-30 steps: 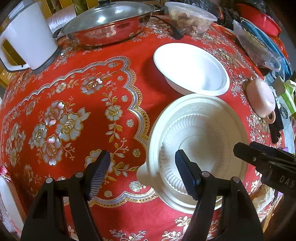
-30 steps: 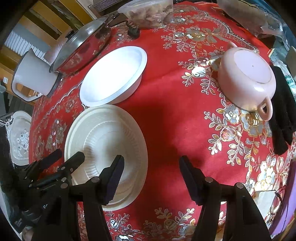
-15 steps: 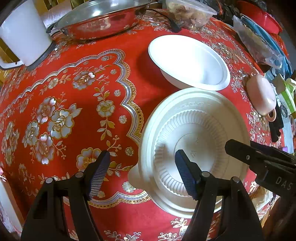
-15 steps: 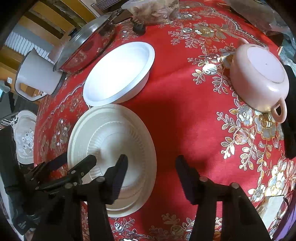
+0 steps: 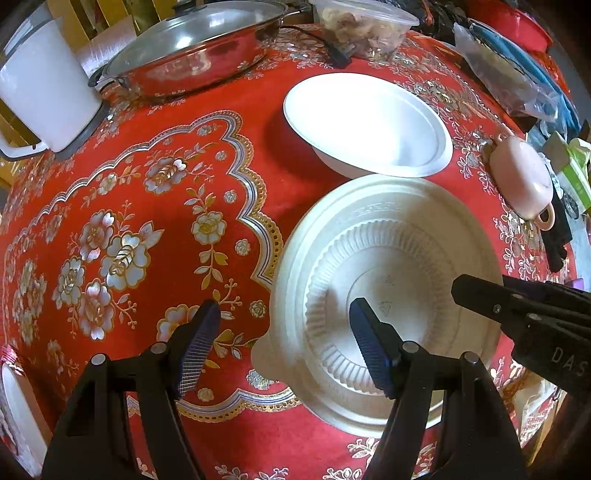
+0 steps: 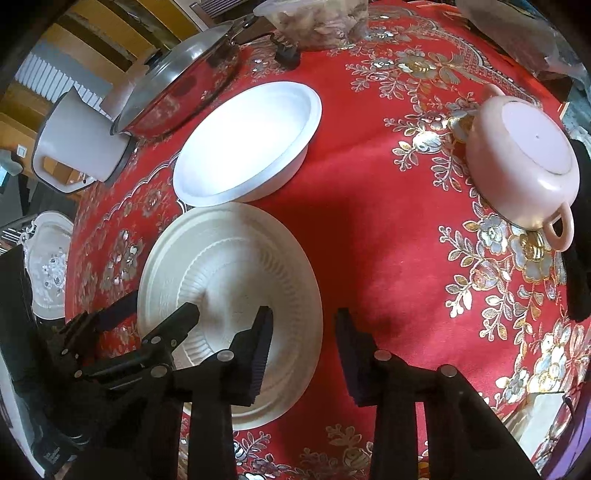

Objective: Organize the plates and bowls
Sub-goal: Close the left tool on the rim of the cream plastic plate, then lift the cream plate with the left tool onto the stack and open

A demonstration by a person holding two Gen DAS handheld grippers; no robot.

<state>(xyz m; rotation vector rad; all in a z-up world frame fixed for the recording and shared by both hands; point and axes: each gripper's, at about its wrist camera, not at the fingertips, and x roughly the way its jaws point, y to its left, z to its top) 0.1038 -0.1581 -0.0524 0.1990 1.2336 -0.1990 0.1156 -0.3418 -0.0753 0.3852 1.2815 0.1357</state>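
Okay, left wrist view: your left gripper (image 5: 284,343) is hovering with its fingers (image 5: 195,347) spread wide, holding nothing. One finger is sitting over the red floral cloth of the worktop (image 5: 122,206), the other over the ribbed cream plate (image 5: 384,295), so the plate's left rim is lying between them. Can't tell if either finger is touching anything. The white bowl (image 5: 369,125) is sitting upright just behind the plate, rims looking like they're touching or nearly so. The pink two-handled bowl (image 5: 522,181) is lying upside down off to the right, apart from both. Your right gripper (image 5: 524,306) is poking in from the right over the plate's edge. At the back, a lidded steel pan (image 5: 192,48), a white jug (image 5: 44,88) and a clear food tub (image 5: 365,22) are standing.

Right wrist view: your right gripper (image 6: 304,354) is also hanging with fingers (image 6: 260,354) spread and empty, one over the plate's (image 6: 229,258) right rim, the other over bare cloth (image 6: 369,229). The white bowl (image 6: 247,140) is sitting just beyond the plate. The pink bowl (image 6: 524,158) is resting base-up, well to the right. Your left gripper (image 6: 147,321) is showing at lower left over the plate's near rim. The pan (image 6: 181,85) and jug (image 6: 77,144) are sitting at upper left.
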